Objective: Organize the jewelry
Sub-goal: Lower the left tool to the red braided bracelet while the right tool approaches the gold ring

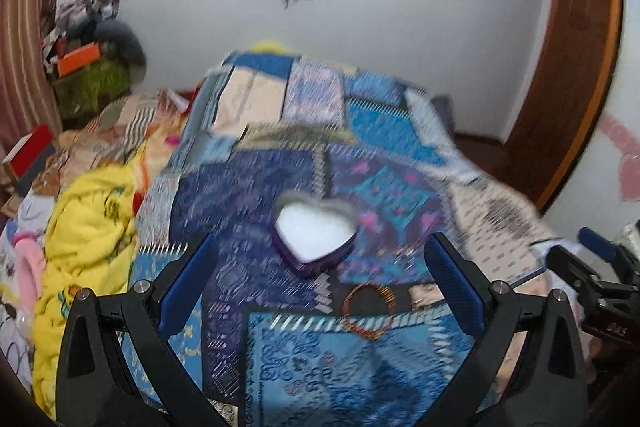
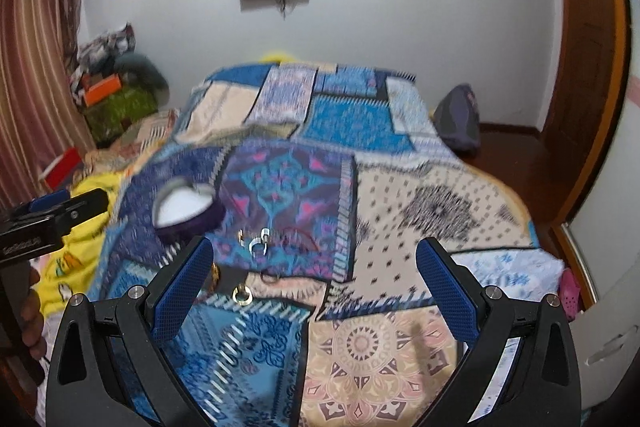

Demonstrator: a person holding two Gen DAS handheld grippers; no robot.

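A purple heart-shaped box (image 1: 314,237) with a white inside stands open on the patchwork bedspread (image 1: 280,163), just beyond my open left gripper (image 1: 320,267). A stack of orange-gold bangles (image 1: 370,311) lies between the left fingers, nearer the right one. In the right wrist view the heart box (image 2: 184,209) sits at left. Silver rings or earrings (image 2: 258,241), a thin dark bangle (image 2: 300,235) and a gold ring (image 2: 242,294) lie on the bedspread (image 2: 400,195) ahead of my open right gripper (image 2: 314,267). Both grippers hold nothing.
A yellow garment (image 1: 86,227) and other clothes lie heaped at the bed's left. Boxes (image 1: 78,57) are stacked in the far left corner by a striped curtain. A wooden door (image 1: 572,67) is at right, a dark bag (image 2: 458,121) beside the bed. A hand (image 2: 32,311) shows at lower left.
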